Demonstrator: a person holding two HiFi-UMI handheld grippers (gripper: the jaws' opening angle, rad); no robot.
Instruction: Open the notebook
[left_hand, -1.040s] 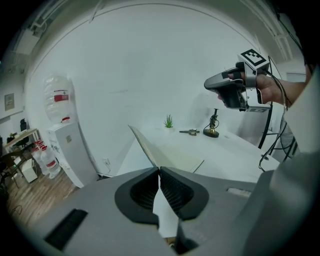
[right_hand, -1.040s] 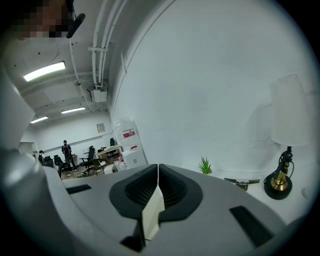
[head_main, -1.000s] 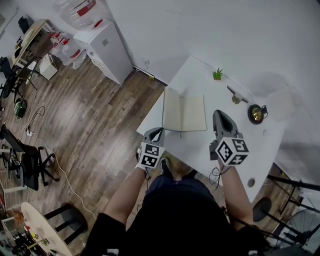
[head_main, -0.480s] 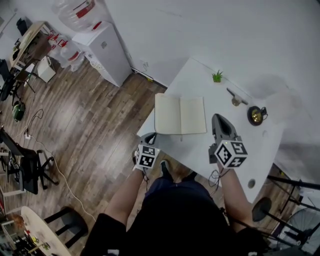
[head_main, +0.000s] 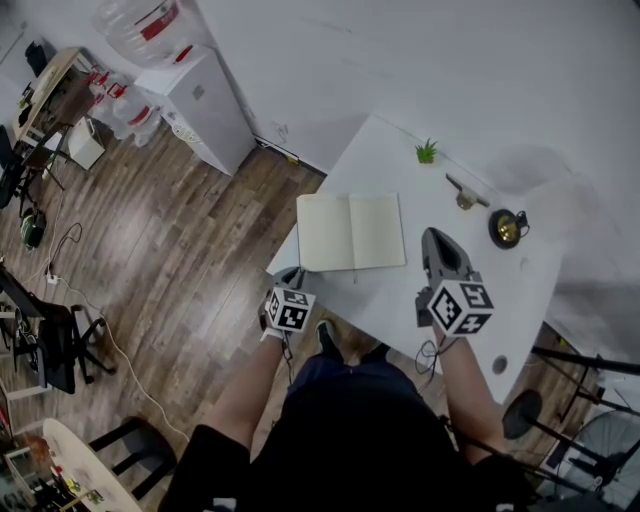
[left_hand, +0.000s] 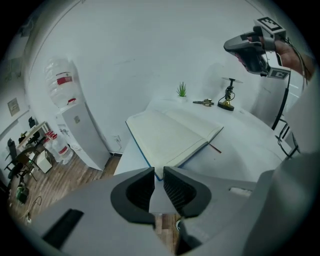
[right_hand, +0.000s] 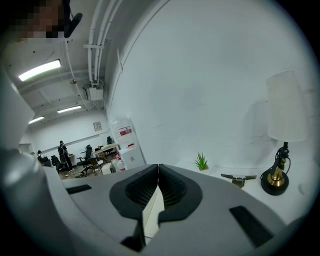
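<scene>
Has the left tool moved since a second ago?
Yes. The left tool drew back from the notebook, off the table's edge; its jaws have just been opening, nothing between them.

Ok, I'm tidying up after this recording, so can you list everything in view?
notebook: 1, cream pages, open on the table
table: 1, white, before the person
plant: 1, green, table's far edge
small metal object: 1, grey-brass, between plant and lamp
lamp: 1, black-brass base, table's right side
water dispenser: 1, white, by the wall, left
left gripper: 1, grey, near table's edge; jaws have just been opening, nothing between them
right gripper: 1, grey, over the table; jaws shut, empty
</scene>
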